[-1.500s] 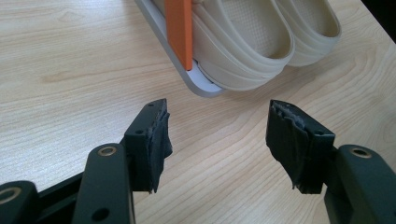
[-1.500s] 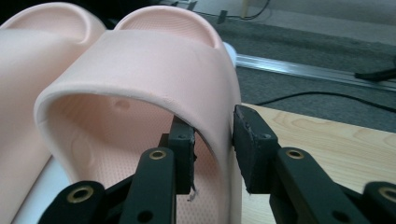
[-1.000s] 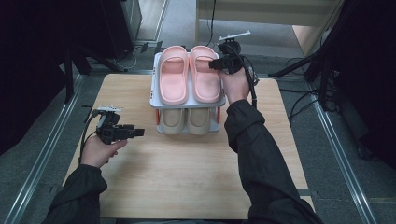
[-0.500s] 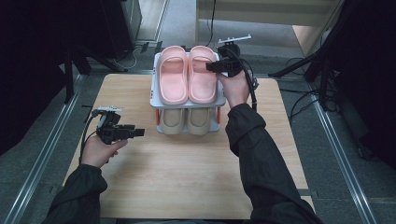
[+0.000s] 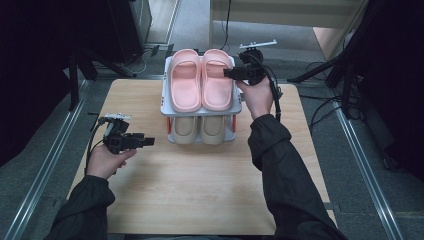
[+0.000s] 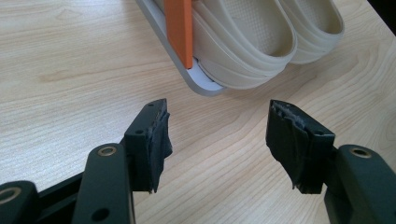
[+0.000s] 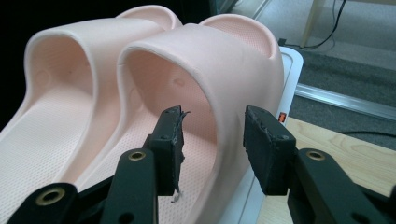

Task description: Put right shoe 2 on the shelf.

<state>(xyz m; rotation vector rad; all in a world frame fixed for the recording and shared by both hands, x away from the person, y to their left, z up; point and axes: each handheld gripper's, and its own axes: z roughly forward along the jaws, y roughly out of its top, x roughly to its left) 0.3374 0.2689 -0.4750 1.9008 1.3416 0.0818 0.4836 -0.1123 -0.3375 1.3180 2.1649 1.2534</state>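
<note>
A white two-level shoe rack [image 5: 164, 104] stands at the table's far middle. A pair of pink slippers [image 5: 186, 85] lies on its top shelf and a beige pair [image 5: 185, 129] on the lower one. My right gripper [image 5: 226, 73] reaches in from the right at the right pink slipper [image 7: 210, 60]. Its jaws straddle the side of that slipper's strap, one inside and one outside, open with a gap left; they have just been closing a little. My left gripper [image 5: 150, 142] hovers open over the bare table left of the rack, nothing between its fingers [image 6: 154, 140], with the beige slippers [image 6: 252, 42] ahead.
An orange upright [image 6: 180, 28] joins the rack's shelves at the corner nearest my left gripper. Bare wooden table [image 5: 200, 190] spreads in front of the rack. Metal rails and cables run on the floor along both sides of the table.
The right gripper has shifted only slightly at the pink slipper's strap. The left hand and gripper have kept still.
</note>
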